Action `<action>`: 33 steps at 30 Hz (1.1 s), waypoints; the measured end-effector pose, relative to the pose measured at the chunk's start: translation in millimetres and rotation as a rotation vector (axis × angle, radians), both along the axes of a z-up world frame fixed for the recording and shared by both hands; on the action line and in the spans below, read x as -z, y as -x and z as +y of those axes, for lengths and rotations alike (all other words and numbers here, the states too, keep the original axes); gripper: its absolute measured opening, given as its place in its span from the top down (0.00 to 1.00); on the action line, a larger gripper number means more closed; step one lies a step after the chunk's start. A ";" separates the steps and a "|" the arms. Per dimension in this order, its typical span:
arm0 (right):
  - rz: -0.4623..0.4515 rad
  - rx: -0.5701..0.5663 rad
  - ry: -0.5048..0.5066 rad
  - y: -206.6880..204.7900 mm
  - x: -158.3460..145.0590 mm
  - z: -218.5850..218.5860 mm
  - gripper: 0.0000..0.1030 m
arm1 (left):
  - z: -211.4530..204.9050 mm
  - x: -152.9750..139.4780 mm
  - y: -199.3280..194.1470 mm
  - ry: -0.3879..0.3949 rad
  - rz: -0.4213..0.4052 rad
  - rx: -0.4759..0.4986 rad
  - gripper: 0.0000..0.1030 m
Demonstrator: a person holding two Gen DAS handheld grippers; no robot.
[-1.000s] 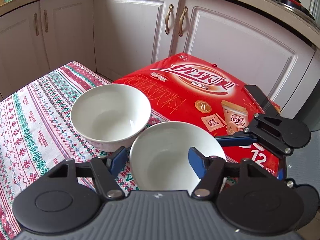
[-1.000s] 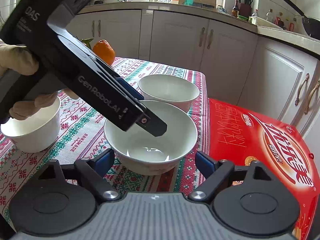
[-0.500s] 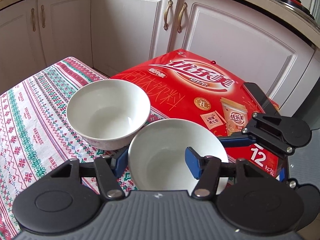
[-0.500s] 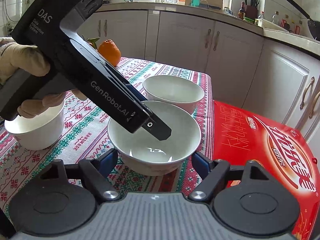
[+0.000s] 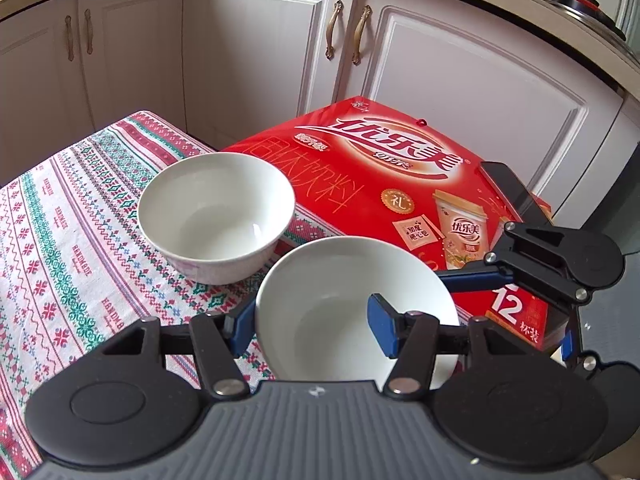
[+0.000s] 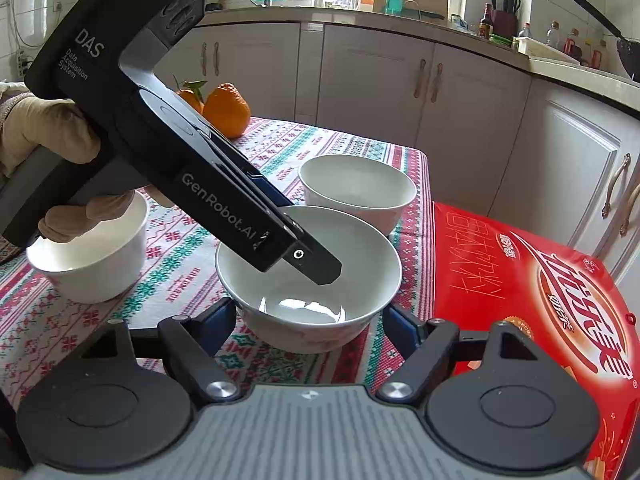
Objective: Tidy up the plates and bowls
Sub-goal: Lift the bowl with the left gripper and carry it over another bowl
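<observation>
Near bowl: plain white, glossy, at 6 o'clock in the left wrist view. Far bowl: white, faint pinkish marks low on its outer wall, at 10 o'clock from the near bowl. Third bowl: plain white, at 9 o'clock in the right wrist view. Tablecloth: white ground with red, pink and green knit-style bands of snowflakes and diamonds. Box: bright red, white and gold lettering, cream cup picture. Oranges: orange, green leaves. Cabinets: off-white, bronze handles. Left gripper: black body, grey ribbed top, blue pads. Glove: tan.
</observation>
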State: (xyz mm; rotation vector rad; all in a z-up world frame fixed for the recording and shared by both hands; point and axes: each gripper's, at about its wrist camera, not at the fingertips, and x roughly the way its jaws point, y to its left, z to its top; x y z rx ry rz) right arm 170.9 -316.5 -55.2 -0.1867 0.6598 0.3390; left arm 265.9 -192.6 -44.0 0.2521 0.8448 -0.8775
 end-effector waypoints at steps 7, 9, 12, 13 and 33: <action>-0.010 -0.025 -0.013 14.3 -14.4 5.7 0.18 | 11.3 -15.3 18.6 0.006 -0.029 -0.014 0.45; -0.014 -0.033 -0.011 18.7 -17.2 9.0 0.18 | 15.8 -19.5 23.8 0.011 -0.037 -0.021 0.45; -0.017 -0.047 -0.011 25.5 -21.6 14.2 0.18 | 23.4 -25.5 31.5 0.018 -0.044 -0.030 0.45; -0.018 -0.052 -0.014 27.8 -23.2 15.5 0.19 | 25.6 -27.2 34.8 0.019 -0.047 -0.033 0.44; -0.035 -0.182 -0.020 53.8 -48.4 64.7 0.18 | 91.0 -46.0 78.0 0.069 -0.093 -0.140 0.44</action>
